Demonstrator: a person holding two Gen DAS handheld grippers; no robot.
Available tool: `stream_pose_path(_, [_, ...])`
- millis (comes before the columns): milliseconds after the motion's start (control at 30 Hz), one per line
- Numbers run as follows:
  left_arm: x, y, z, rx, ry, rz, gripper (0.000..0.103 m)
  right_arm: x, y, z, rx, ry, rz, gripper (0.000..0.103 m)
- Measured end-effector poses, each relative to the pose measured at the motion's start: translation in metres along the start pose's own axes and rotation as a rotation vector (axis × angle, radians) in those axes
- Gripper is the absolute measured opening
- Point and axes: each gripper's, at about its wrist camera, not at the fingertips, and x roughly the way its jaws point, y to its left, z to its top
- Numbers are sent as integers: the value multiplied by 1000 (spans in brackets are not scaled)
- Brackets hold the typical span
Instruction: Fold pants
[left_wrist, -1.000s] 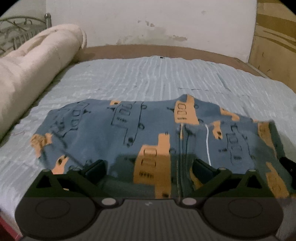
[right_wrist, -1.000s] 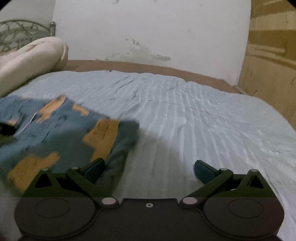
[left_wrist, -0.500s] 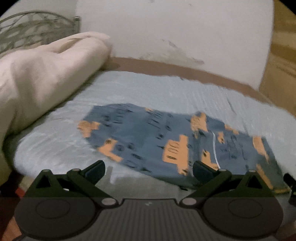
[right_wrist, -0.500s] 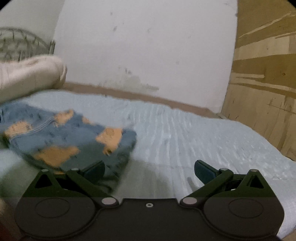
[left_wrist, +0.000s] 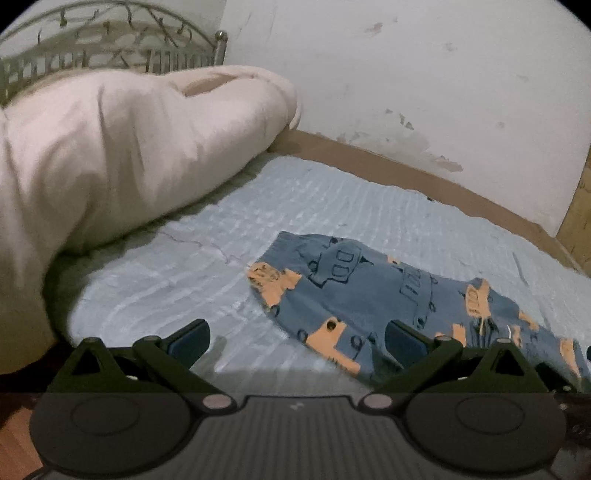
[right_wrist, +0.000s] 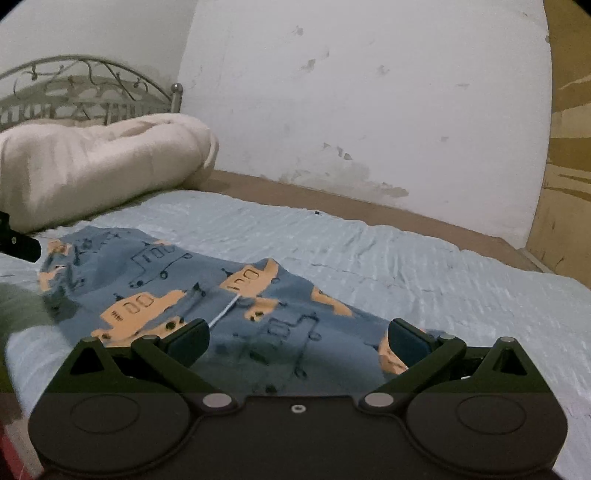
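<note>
My left gripper (left_wrist: 297, 341) and right gripper (right_wrist: 297, 341) hover level, jaws spread (nothing held). Blue truck-print cotton pants (right_wrist: 207, 306) lie folded on the pale blue bedsheet (right_wrist: 424, 266)

Left gripper (left_wrist: 297, 339): dark body, ribbed grey centre plate, two round discs, silver pivot pins, triangular cut-outs in linkage arms, dark teal pads (left_wrist: 188, 338). Right gripper (right_wrist: 297, 341): same build, smooth black plate, small centre screw, silver pins, teal pads (right_wrist: 406, 339).

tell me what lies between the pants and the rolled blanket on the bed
Only bare light blue bedsheet. In the left wrist view the pants lie flat to the right, the cream rolled blanket sits to the left, and nothing rests on the sheet between them.
</note>
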Motion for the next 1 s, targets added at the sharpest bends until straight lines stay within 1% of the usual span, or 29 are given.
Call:
stream_pose_path(133, [31, 4, 8, -55, 12, -38, 103, 20, 0, 3, 26, 23, -23, 102])
stream_pose_path(233, [55, 10, 11, -107, 22, -49, 102, 35, -2, -7, 57, 75, -20, 102])
stream_pose_path(333, [73, 17, 6, -159, 33, -66, 102, 36, -2, -13, 67, 71, -12, 102])
stream_pose_path(400, [75, 17, -1, -143, 10, -63, 102, 36, -1, -16, 64, 66, -14, 102])
stream_pose_path(467, [73, 11, -6, -101, -17, -49, 102, 34, 1, -19, 60, 53, -22, 102])
stream_pose_path(533, [74, 6, -8, -64, -26, -39, 102, 33, 4, -21, 53, 41, -32, 102])
stream_pose_path(700, [73, 10, -8, -82, -22, -59, 102, 33, 6, -22, 41, 37, -41, 102])
stream_pose_path(933, [73, 10, -8, -79, -23, -60, 103, 32, 9, -21, 27, 33, -56, 102])
stream_pose_path(1000, [72, 11, -7, -93, -32, -69, 102, 32, 10, -22, 26, 31, -59, 102])
